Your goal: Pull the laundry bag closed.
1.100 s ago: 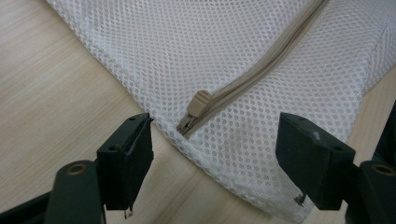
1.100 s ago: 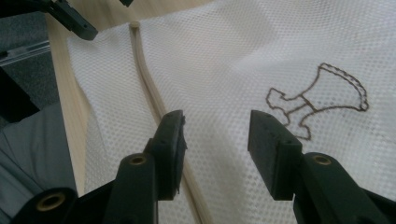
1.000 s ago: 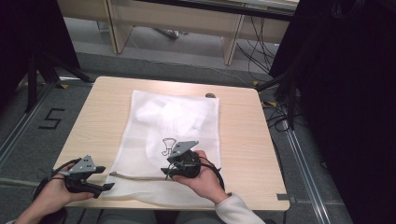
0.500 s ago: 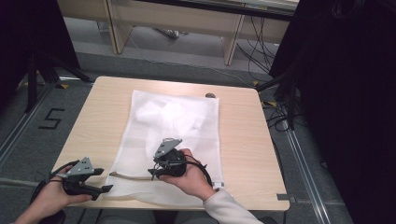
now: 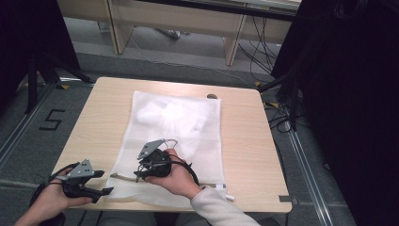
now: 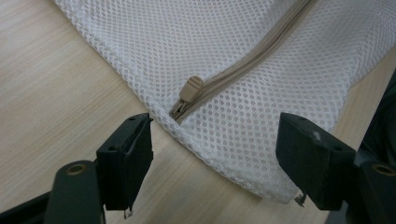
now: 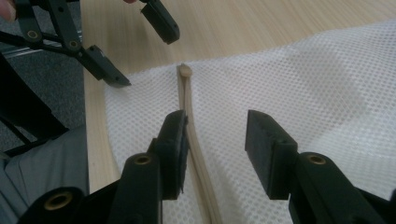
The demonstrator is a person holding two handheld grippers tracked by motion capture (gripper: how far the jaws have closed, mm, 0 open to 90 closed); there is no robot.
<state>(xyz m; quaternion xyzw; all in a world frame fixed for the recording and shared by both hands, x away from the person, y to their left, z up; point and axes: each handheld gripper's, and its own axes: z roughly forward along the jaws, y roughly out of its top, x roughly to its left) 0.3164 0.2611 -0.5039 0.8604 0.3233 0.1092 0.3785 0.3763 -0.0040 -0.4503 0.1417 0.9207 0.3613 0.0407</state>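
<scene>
Right tongs [image 7: 215,140], closing but still apart, straddle the mesh bag's [image 5: 188,117] zipper [image 7: 189,112] to pin it; left tongs [image 6: 215,163] wait apart before the zipper pull [image 6: 190,87].

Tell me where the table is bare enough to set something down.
Free: the strip of table right of the mesh bag to the right edge, the strip left of the bag, and a narrow band behind it. Crowded: the near edge, where the left gripper and right gripper sit by the zipper at the bag's near left corner.
</scene>
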